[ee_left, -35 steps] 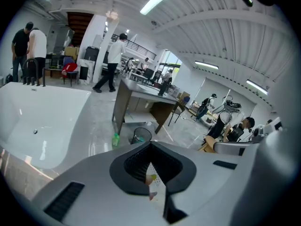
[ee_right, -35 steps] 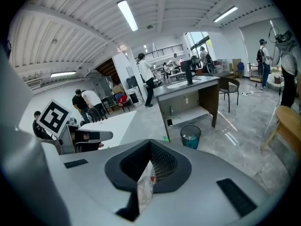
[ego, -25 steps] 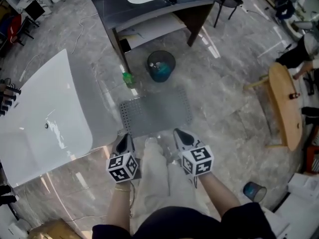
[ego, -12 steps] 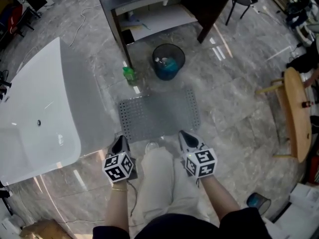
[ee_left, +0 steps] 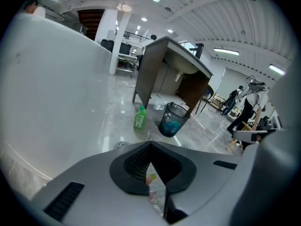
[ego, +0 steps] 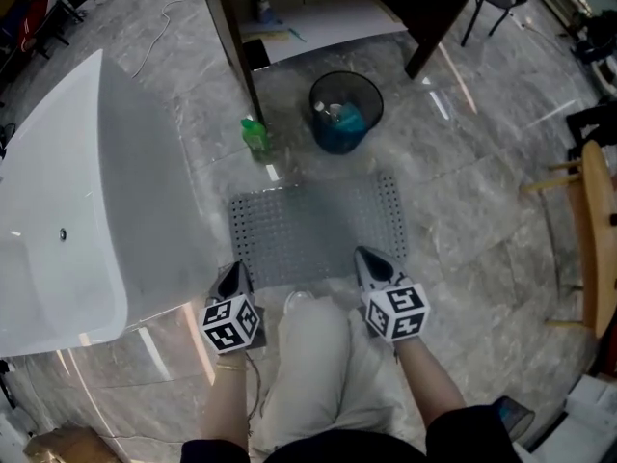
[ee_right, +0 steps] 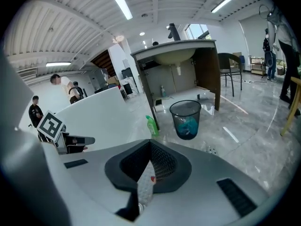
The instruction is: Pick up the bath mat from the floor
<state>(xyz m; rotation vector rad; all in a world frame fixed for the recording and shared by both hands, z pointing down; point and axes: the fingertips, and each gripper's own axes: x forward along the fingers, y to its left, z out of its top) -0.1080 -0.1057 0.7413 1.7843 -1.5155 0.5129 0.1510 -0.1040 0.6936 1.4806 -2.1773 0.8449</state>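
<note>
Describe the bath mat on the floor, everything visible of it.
The bath mat is a grey rectangle, rubbery-looking, dotted with rows of small holes, clearest at its left and right ends. It lies flat on the marbled floor, beside the white bathtub, with a green bottle and a mesh bin beyond its far edge.

Floor (ego: 472,230) R of mat (ego: 313,228) is left bare. L side is hemmed by tub wall (ego: 154,210) just beside it; far edge is crowded by green bottle (ego: 255,135), bin (ego: 345,114) & cabinet leg (ego: 236,46).
</note>
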